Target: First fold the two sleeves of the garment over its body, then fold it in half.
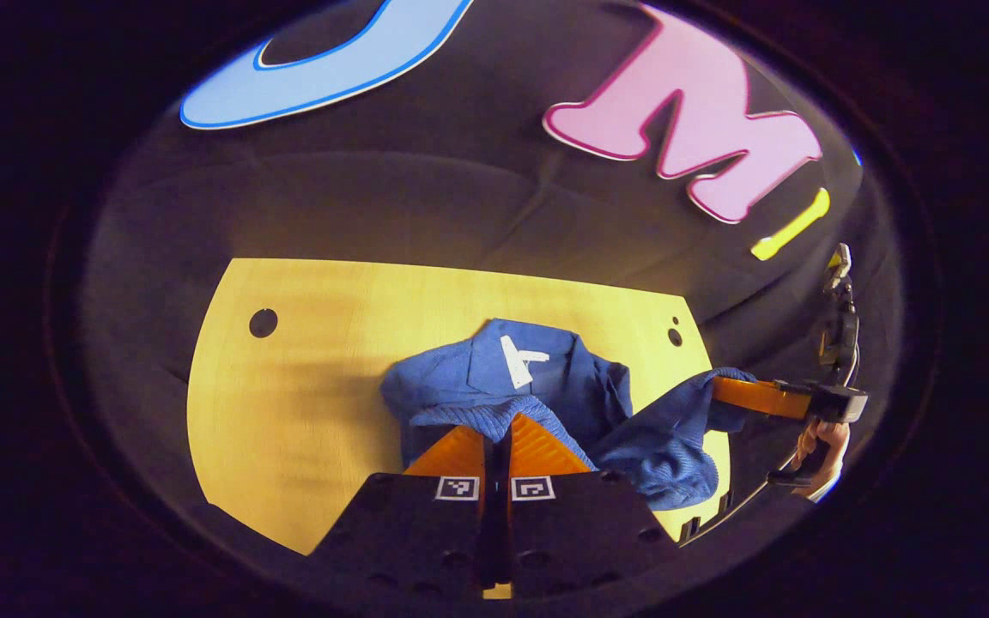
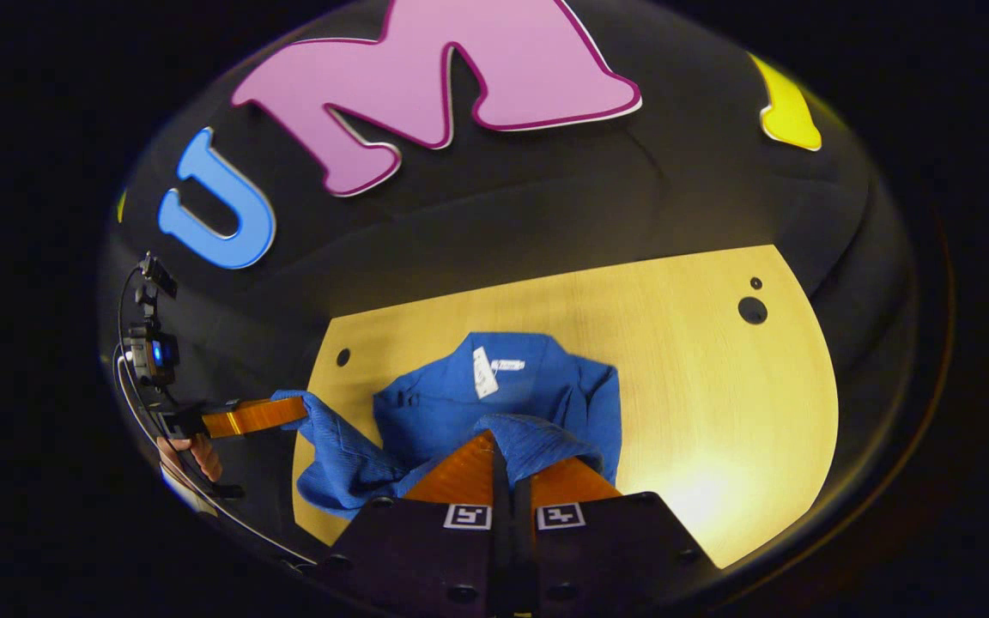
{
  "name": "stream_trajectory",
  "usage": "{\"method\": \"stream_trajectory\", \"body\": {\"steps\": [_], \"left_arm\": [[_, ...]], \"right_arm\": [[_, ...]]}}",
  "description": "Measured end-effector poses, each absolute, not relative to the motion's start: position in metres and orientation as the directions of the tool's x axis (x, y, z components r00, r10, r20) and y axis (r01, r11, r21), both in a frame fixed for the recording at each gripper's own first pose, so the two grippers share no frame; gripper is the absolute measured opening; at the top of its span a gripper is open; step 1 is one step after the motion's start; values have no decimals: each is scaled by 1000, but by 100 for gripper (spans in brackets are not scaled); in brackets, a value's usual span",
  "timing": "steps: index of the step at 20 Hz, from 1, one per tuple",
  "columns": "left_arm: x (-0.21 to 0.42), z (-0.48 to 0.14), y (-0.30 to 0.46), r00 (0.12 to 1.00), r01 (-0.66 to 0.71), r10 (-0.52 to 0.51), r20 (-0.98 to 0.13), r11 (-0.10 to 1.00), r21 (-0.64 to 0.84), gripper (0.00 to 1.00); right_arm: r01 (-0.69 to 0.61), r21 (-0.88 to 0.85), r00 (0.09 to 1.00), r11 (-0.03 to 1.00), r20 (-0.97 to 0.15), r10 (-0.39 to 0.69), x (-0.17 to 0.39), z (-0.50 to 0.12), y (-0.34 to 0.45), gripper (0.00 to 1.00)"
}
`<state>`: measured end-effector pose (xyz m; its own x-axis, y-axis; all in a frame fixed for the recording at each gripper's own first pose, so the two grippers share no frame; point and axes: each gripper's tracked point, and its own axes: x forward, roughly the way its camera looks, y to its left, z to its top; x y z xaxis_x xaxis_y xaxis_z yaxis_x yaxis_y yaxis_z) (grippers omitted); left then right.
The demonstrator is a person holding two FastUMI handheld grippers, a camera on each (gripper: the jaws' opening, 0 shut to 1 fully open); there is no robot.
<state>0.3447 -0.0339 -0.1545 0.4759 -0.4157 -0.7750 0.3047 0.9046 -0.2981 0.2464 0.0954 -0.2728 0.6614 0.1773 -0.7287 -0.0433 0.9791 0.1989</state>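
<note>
**Both grippers closed on the hem of a blue garment, table as reference**

The wooden table (image 1: 306,412) carries a blue garment (image 1: 537,378), lying near the middle of the tabletop with its collar end and a white neck label (image 1: 518,359) toward the far edge. The garment's near portion is lifted off the table and bunched.

Left gripper (image 1: 499,429): in the left gripper view its two fingers stand pressed together with only a thin slit between them, and a ribbed blue edge of the garment is pinched at their tips, above the table's near edge.

Right gripper (image 2: 501,451): in the right gripper view its fingers are likewise drawn together, with a fold of the garment (image 2: 503,386) draped over and clamped at the tips, above the table's near edge.

In each view the other gripper appears at the table's side edge, held by a hand (image 1: 821,446), with blue cloth hanging from its tip. The table (image 2: 700,386) shows round holes near its far corners.
</note>
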Motion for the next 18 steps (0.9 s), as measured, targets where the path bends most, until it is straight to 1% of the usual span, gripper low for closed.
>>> {"method": "stream_trajectory", "body": {"steps": [1, 2, 3, 4, 6, 7, 8, 9, 10, 11, 12, 13, 14, 15, 16, 17, 18], "left_arm": [[368, -167, -32, 482, 263, -381, -789, 922, -284, 0], [382, -182, -27, 470, 223, -340, -815, 939, -263, 0], [394, -200, -23, 448, 192, -298, -843, 953, -234, 0], [400, -216, -20, 418, 166, -268, -868, 962, -217, 0], [409, -240, -21, 384, 129, -260, -886, 965, -227, 0], [413, -247, -22, 374, 124, -279, -885, 960, -250, 0], [416, -254, -23, 367, 109, -289, -884, 957, -268, 4], [420, -260, -22, 368, 90, -277, -888, 961, -262, 7], [420, -261, -19, 376, 79, -268, -887, 963, -258, 25], [425, -265, -16, 398, 70, -258, -880, 965, -251, 44], [425, -262, -14, 413, 62, -247, -876, 968, -243, 62], [428, -259, -11, 426, 64, -239, -872, 970, -235, 68], [429, -256, -9, 445, 69, -228, -866, 973, -220, 74], [432, -251, -7, 468, 80, -217, -857, 976, -203, 75], [433, -247, -6, 497, 96, -210, -842, 978, -187, 78], [435, -240, -6, 527, 114, -202, -825, 979, -167, 79], [436, -231, -4, 560, 128, -195, -805, 981, -149, 80]], "right_arm": [[-28, 176, 656, 984, -740, 151, 264, -282, 88, 4], [-17, 147, 652, 989, -749, 122, 279, -294, 83, 4], [-22, 106, 638, 994, -764, 96, 293, -309, 75, 4], [-21, 29, 622, 999, -782, 36, 305, -326, 60, 5], [-64, -90, 592, 994, -805, -34, 313, -356, 36, 5], [-88, -107, 573, 990, -819, -37, 314, -370, 33, 5], [-93, -90, 557, 992, -830, -23, 318, -382, 32, 5], [-84, -57, 559, 995, -829, 0, 324, -388, 31, 6], [-68, -9, 566, 998, -824, 32, 330, -389, 34, 6], [-55, 53, 579, 997, -812, 76, 339, -389, 39, 11], [-36, 126, 581, 991, -804, 124, 342, -387, 47, 13], [-25, 188, 591, 982, -789, 166, 349, -378, 55, 42], [-14, 212, 621, 977, -764, 174, 362, -370, 53, 71], [-10, 211, 656, 978, -736, 166, 365, -356, 47, 100], [-14, 207, 690, 978, -706, 159, 372, -346, 39, 82], [-26, 204, 718, 979, -678, 160, 374, -334, 37, 97], [-38, 181, 743, 983, -653, 149, 374, -322, 33, 98]]}}
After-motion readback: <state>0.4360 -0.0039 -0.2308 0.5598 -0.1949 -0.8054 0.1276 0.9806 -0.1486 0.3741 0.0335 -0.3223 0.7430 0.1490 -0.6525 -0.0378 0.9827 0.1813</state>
